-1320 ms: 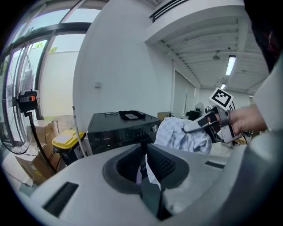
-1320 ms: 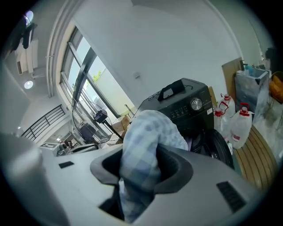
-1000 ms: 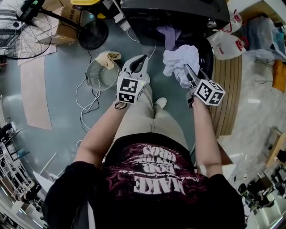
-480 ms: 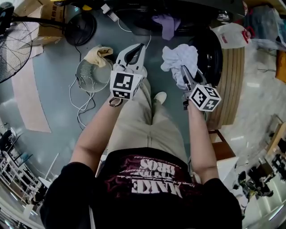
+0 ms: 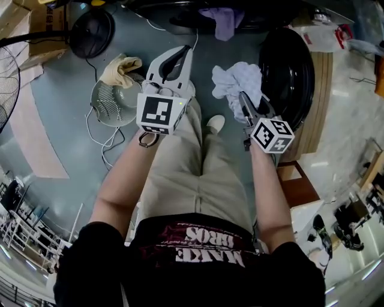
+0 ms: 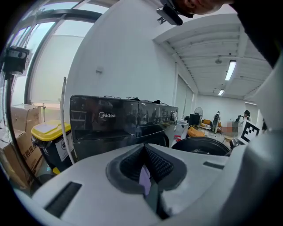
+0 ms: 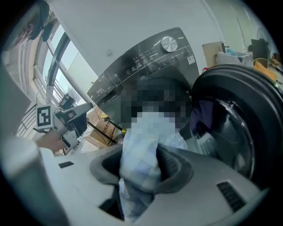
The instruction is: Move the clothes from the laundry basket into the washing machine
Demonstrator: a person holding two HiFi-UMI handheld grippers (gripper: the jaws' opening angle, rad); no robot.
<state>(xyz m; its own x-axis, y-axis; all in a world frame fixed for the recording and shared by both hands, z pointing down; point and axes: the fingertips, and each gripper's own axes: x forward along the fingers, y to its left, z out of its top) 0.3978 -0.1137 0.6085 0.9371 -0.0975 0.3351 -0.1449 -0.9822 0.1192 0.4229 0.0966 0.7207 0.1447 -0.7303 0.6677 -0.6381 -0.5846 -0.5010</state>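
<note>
Head view has the pale garment (image 5: 237,83) bunched up in the air in front of our knees, just short of the washing machine (image 5: 180,13). The right gripper (image 5: 247,103) is clamped on it. In the right gripper view the fabric (image 7: 140,152) fills the gap between the two pads and spills out above and below them, so that's a proper grip. The cloth looks faintly checked from there.

Past it, the machine's round black door (image 5: 289,65) is swung wide open on our right. A purple cloth (image 5: 221,21) hangs out of the drum opening. The right gripper view shows that same purple piece (image 7: 204,115) just inside the door.

Our left gripper (image 5: 180,57) is up level with the other one, well apart from the garment. Its jaws are pressed together with nothing held, and it points at the machine's dark front panel (image 6: 119,121).

On the floor to our left there's a round wire-mesh thing (image 5: 113,103) with a beige cloth (image 5: 120,69) lying at its rim, and a loose white cable (image 5: 103,137) snaking beside it. A yellow-lidded bin (image 6: 46,130) stands left of the machine. A wooden platform (image 5: 317,114) runs along the right.
</note>
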